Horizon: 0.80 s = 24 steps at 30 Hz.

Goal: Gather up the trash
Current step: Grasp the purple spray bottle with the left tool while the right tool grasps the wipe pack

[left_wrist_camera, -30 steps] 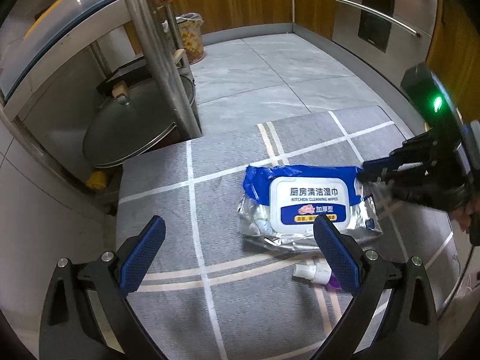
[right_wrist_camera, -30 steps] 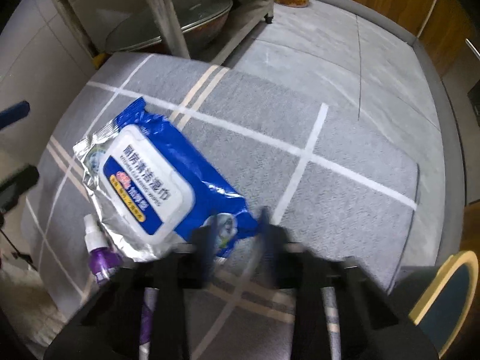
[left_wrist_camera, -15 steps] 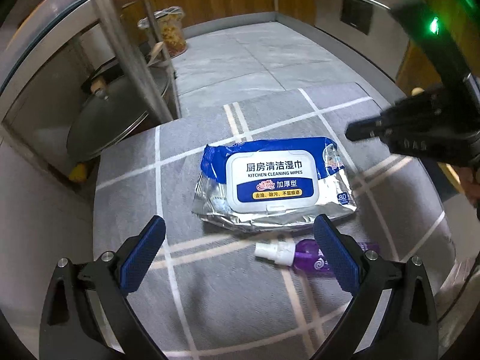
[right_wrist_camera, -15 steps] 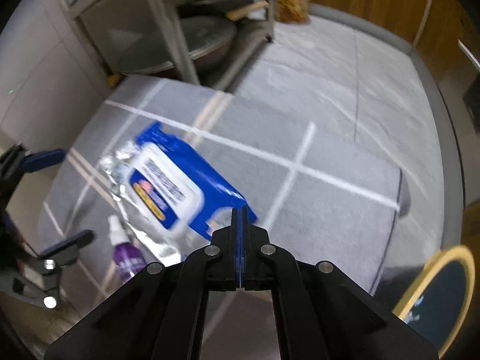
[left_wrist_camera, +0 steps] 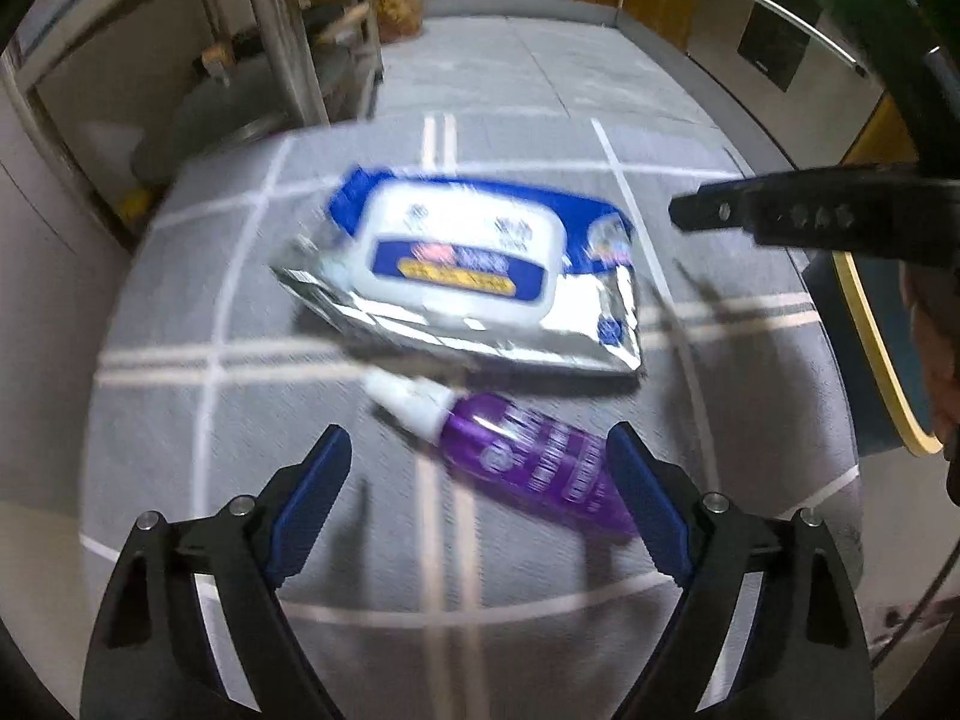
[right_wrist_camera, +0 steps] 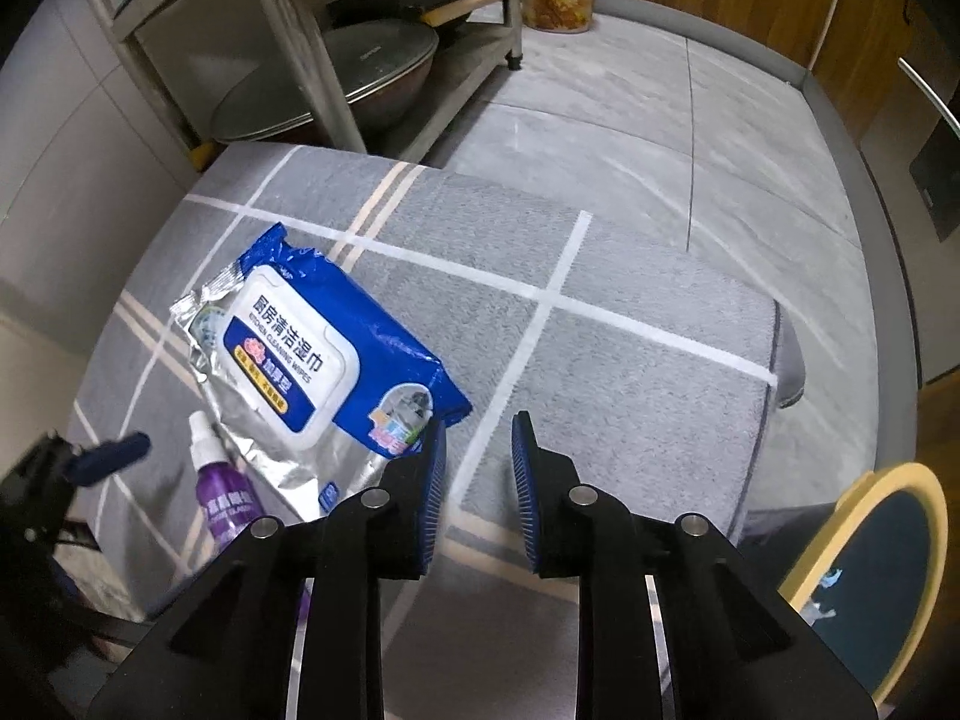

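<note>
Wipes pack [right_wrist_camera: 294, 354] and purple bottle [left_wrist_camera: 528, 462] are lying on the grey mat [right_wrist_camera: 630, 360] on the floor, touching or nearly so, bottle along the pack's long silver edge; that's the trash to collect as far as I can tell.

Left gripper [left_wrist_camera: 480, 504] hangs right over the bottle, jaws spread wide and just starting to close; the bottle lies between them, but the pads aren't on it yet. Right gripper [right_wrist_camera: 477, 474] is beside the pack's blue corner, jaws opening from a narrow gap, nothing between them but mat.

What I'd worry about from here:
- bottle lies at a slant across the left jaws, so one pad could hit first and roll or skid it away; it's round and looks slick
- left view is smeared with motion, so closing on the move could catch the cap end only and let it swing out
- pack is a floppy foil thing; a pinch at one corner may let it sag or slip, and the right jaws may be too narrow for anything but the edge

Bin [right_wrist_camera: 870, 570] sits near the mat's right edge.
</note>
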### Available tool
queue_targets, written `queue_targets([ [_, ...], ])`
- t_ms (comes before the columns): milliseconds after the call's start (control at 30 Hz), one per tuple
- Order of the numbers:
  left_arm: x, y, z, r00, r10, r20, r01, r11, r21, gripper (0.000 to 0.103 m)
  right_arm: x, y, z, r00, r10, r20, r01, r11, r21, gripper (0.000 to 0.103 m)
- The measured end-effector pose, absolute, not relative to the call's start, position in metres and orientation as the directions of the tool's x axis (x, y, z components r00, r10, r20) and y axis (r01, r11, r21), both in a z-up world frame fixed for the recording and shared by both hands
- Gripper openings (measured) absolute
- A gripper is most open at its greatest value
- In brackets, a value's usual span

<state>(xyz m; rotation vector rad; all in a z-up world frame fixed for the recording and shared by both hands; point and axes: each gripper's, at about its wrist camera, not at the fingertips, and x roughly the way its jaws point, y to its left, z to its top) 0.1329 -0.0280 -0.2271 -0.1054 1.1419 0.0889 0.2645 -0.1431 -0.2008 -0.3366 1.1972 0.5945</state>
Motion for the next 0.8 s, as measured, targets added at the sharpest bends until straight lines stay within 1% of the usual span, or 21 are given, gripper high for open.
queue_targets([
  [133,0.140,-0.033,-0.242,0.373,-0.034,-0.927,-0.125,0.988,-0.087,0.084,0.264,-0.150,-0.201,0.234,0.249,-0.940,-0.600,0.798,0.062,0.024],
  [200,0.142,-0.029,-0.249,0.345,-0.059,-0.937,-0.150,0.982,-0.118,0.067,0.263,-0.154,-0.201,0.229,0.251,-0.940,-0.604,0.794,0.065,0.024],
  [233,0.142,-0.026,-0.246,0.353,-0.054,-0.934,-0.163,0.980,-0.118,0.064,0.262,-0.155,-0.201,0.226,0.255,-0.940,-0.608,0.791,0.069,0.024],
  [267,0.143,-0.020,-0.245,0.349,-0.071,-0.935,-0.181,0.973,-0.141,0.057,0.261,-0.156,-0.201,0.222,0.258,-0.940,-0.608,0.791,0.073,0.027],
  [300,0.143,-0.017,-0.244,0.350,-0.081,-0.933,-0.191,0.969,-0.156,0.051,0.261,-0.157,-0.202,0.215,0.265,-0.940,-0.608,0.789,0.083,0.037],
  [333,0.143,-0.011,-0.243,0.348,-0.094,-0.933,-0.202,0.964,-0.173,0.048,0.261,-0.158,-0.203,0.204,0.272,-0.941,-0.605,0.790,0.097,0.044],
  [367,0.143,-0.006,-0.241,0.344,-0.098,-0.934,-0.210,0.961,-0.178,0.044,0.262,-0.158,-0.204,0.193,0.275,-0.942,-0.600,0.792,0.109,0.053],
  [400,0.141,-0.003,-0.240,0.344,-0.095,-0.934,-0.214,0.961,-0.177,0.041,0.261,-0.155,-0.206,0.188,0.277,-0.942,-0.601,0.791,0.113,0.054],
  [500,0.137,0.009,-0.229,0.358,-0.077,-0.930,-0.216,0.963,-0.162,0.037,0.262,-0.146,-0.209,0.186,0.271,-0.945,-0.600,0.792,0.109,0.057],
  [667,0.137,0.024,-0.209,0.405,-0.049,-0.913,-0.212,0.966,-0.146,0.036,0.269,-0.133,-0.216,0.219,0.242,-0.945,-0.572,0.817,0.077,0.058],
  [800,0.146,0.023,-0.195,0.456,-0.011,-0.890,-0.130,0.988,-0.079,0.035,0.272,-0.123,-0.222,0.205,0.251,-0.946,-0.571,0.816,0.093,0.059],
])
